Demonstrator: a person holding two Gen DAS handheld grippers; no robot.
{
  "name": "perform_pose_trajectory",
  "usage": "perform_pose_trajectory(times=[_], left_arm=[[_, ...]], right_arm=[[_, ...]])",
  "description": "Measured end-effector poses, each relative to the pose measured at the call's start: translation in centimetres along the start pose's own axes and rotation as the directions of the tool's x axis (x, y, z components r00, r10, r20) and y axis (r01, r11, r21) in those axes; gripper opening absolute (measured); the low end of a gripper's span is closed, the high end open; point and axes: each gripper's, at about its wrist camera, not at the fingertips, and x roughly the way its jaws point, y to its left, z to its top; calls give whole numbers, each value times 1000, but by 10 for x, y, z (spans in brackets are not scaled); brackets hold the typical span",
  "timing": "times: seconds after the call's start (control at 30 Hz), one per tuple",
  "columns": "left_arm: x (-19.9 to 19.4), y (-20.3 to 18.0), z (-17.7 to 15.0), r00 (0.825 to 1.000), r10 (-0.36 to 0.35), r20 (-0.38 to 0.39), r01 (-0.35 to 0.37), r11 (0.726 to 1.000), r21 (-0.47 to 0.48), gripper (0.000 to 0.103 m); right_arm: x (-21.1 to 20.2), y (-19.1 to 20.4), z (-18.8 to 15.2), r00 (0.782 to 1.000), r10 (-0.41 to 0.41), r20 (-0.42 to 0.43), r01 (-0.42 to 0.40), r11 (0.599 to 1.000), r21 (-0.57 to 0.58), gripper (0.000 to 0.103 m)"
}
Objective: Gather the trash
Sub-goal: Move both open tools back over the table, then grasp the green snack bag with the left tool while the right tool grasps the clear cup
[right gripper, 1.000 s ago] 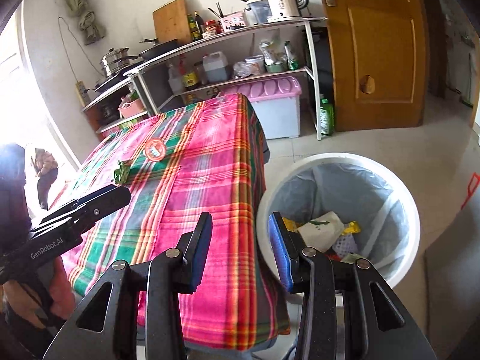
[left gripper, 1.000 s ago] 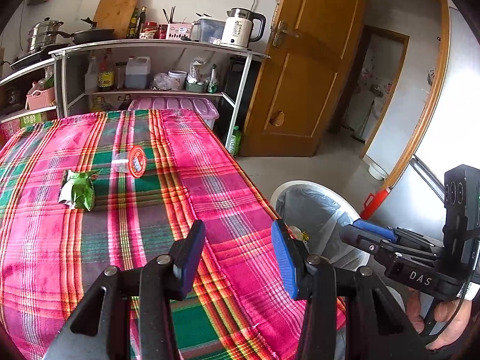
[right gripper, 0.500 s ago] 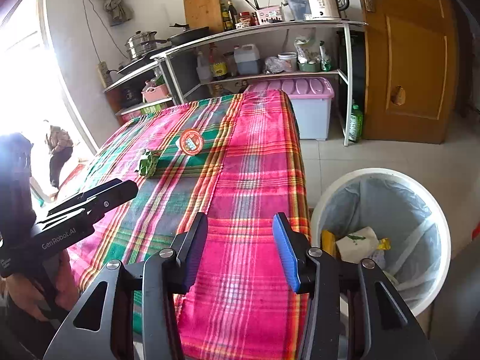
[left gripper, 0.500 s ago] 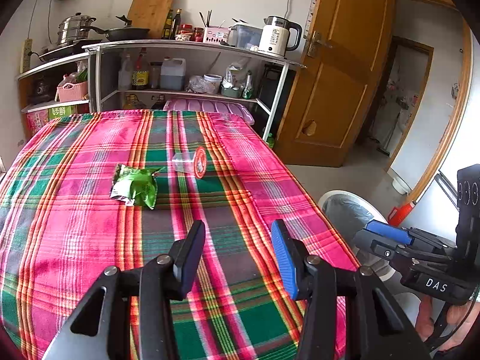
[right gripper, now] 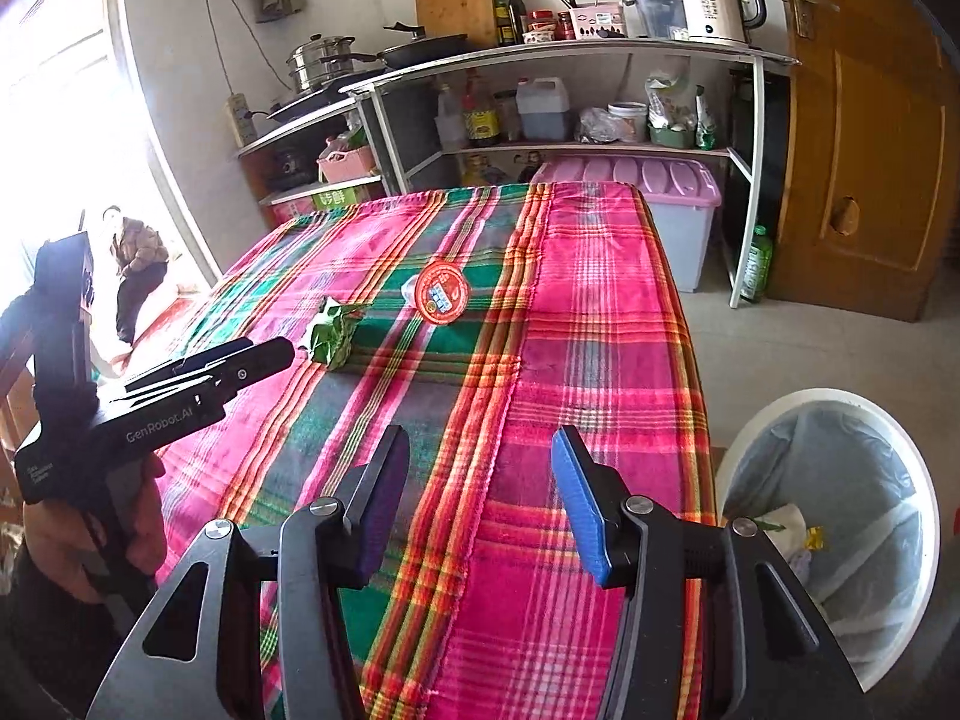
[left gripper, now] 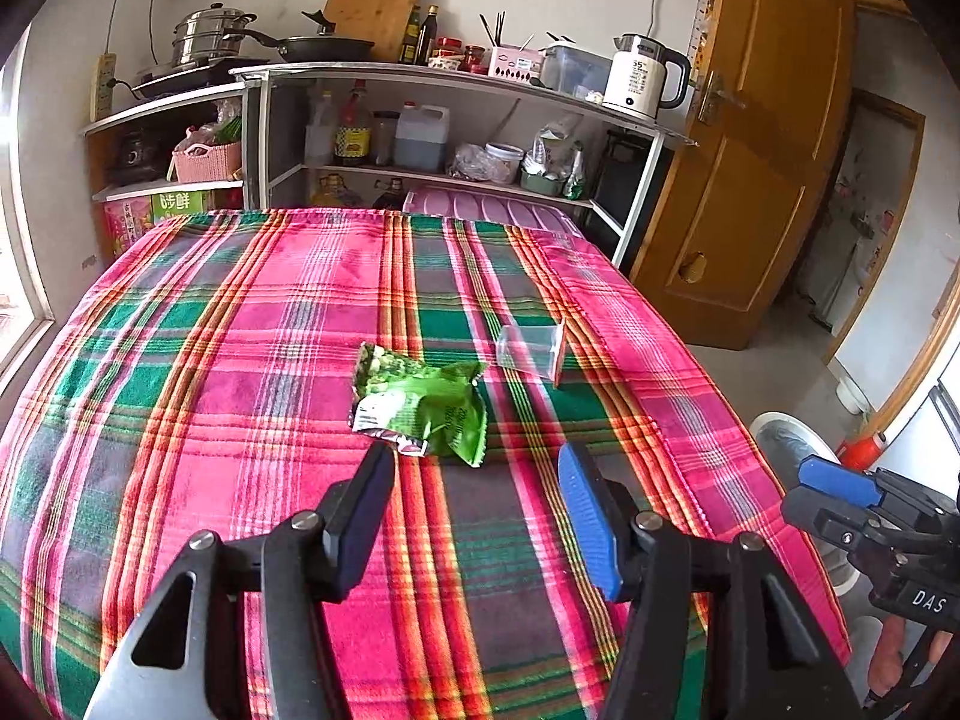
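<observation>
My left jaws [left gripper: 474, 510], empty and just widened, sit nearest the green wrapper [left gripper: 420, 405] on the worktop [left gripper: 180, 360]: it lies at twelve o'clock, long axis nine-to-three. My right jaws [right gripper: 477, 501], also opening and empty, trail near the bin [right gripper: 840, 540].

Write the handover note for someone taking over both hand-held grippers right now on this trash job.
Left hand-held gripper: open and empty, jaws just opened wider, pointing down at the green snack wrapper just ahead of it.
Right hand-held gripper: open and empty, jaws just opening, over the near part of the plaid tablecloth.
On the table: the wrapper, and beside it a clear plastic cup lying on its side, red lid facing the right camera.
Trash bin: on the floor off the table's right edge, lined, with some trash already inside.
Left to do: grab the wrapper and the cup, then drop both in the bin.
</observation>
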Motion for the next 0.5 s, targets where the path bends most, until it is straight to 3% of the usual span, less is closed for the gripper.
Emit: perform_pose_trajectory(times=[0.5], left_arm=[[56,14,24,996,36,-83,-35,999,11,67]], right_arm=[[32,5,29,1000,13,-4,-13,1000,-10,52]])
